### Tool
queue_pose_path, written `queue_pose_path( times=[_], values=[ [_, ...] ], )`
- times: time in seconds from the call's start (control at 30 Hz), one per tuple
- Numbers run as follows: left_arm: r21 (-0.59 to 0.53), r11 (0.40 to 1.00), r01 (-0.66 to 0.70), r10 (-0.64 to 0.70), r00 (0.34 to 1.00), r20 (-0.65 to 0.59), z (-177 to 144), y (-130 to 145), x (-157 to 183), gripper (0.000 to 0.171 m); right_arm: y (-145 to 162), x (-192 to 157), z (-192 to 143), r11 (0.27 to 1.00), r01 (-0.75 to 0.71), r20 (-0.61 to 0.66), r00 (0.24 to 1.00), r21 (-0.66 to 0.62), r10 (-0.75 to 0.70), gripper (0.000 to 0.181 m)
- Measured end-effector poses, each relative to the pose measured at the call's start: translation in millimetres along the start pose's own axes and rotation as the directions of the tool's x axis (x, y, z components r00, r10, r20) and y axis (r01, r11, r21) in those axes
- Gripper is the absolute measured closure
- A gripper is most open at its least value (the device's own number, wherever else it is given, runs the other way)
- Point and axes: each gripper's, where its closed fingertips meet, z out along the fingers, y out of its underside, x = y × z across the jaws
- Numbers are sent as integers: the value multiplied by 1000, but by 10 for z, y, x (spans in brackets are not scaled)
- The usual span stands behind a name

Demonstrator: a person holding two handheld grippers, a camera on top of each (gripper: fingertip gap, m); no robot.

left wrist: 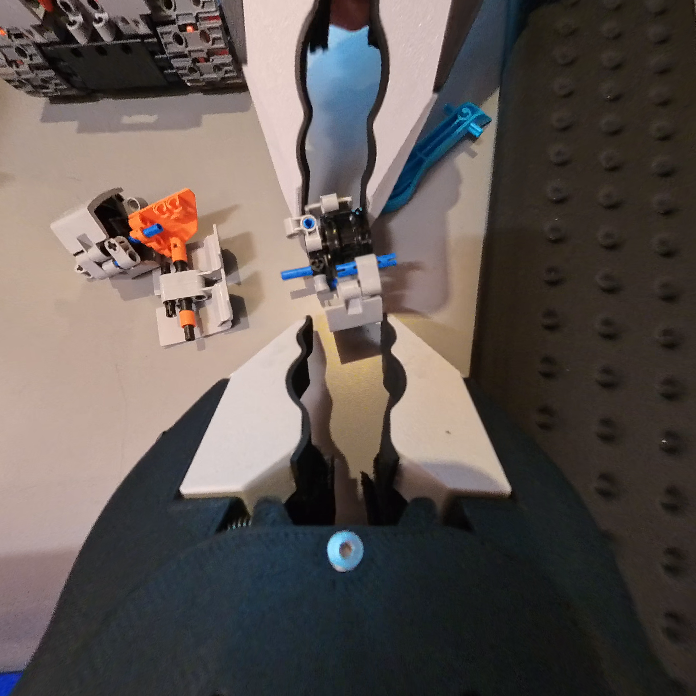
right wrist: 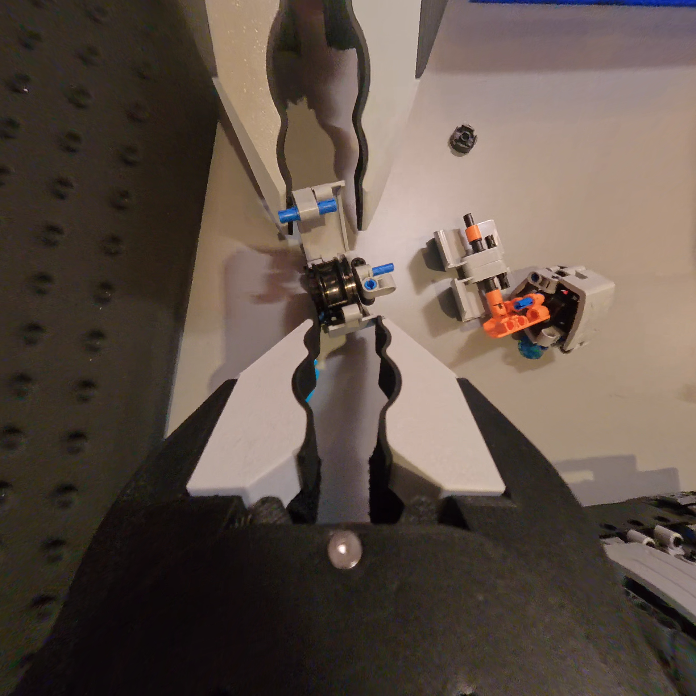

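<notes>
A small brick assembly (left wrist: pixel 339 256) with a black wheel, grey connectors and blue axles hangs above the grey table (left wrist: pixel 94 376), held from both ends. My left gripper (left wrist: pixel 346 320) comes from below and closes on its grey panel end. My right gripper (left wrist: pixel 334 199) comes from above and closes on the wheel end. In the right wrist view my right gripper (right wrist: pixel 345 324) grips the grey piece beside the wheel (right wrist: pixel 335 290). My left gripper (right wrist: pixel 322 229) holds the far grey panel with its blue axle.
An orange and grey brick assembly (left wrist: pixel 150 256) lies on the table; it also shows in the right wrist view (right wrist: pixel 519 290). A turquoise curved piece (left wrist: pixel 433 150) lies by a black studded mat (left wrist: pixel 602 339). A large grey build (left wrist: pixel 120 45) stands farther off. A small black round piece (right wrist: pixel 464 137) lies alone. About 5 cm separates my left fingertips from my right.
</notes>
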Motion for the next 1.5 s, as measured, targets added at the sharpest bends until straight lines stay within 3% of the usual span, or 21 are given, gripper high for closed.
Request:
queue_pose_path(
  times=[0.27,0.73,0.87,0.93,1.1,1.23,1.37,1.5],
  values=[
    [14,1000,1,-1,1000,-17,-9,-18,17,136,51,-23,59,1000,-9,31,999,-10,9,158],
    [51,999,-1,2,1000,-12,-26,-91,12,121,-29,15,-55,1000,-15,-4,1000,16,15,143],
    [93,995,-32,32,999,2,-32,-197,32,132,-97,22,-34,999,-12,-6,1000,42,12,130],
    [96,994,-52,51,999,14,-18,-216,35,143,-117,-2,-7,999,6,-2,1000,42,-6,132],
    [86,995,-58,58,998,0,-8,-178,45,144,-115,-46,15,999,15,5,1000,32,-15,137],
    [38,974,-222,218,971,101,-62,-115,-2,144,-126,-100,-14,999,37,15,999,40,-38,143],
    [-43,906,-422,422,883,205,-57,-154,58,145,-132,-64,-80,998,52,-16,999,41,-51,142],
    [-70,870,-488,490,841,229,-47,-166,91,145,-152,-16,-119,995,78,-59,995,56,-75,134]
  ],
)
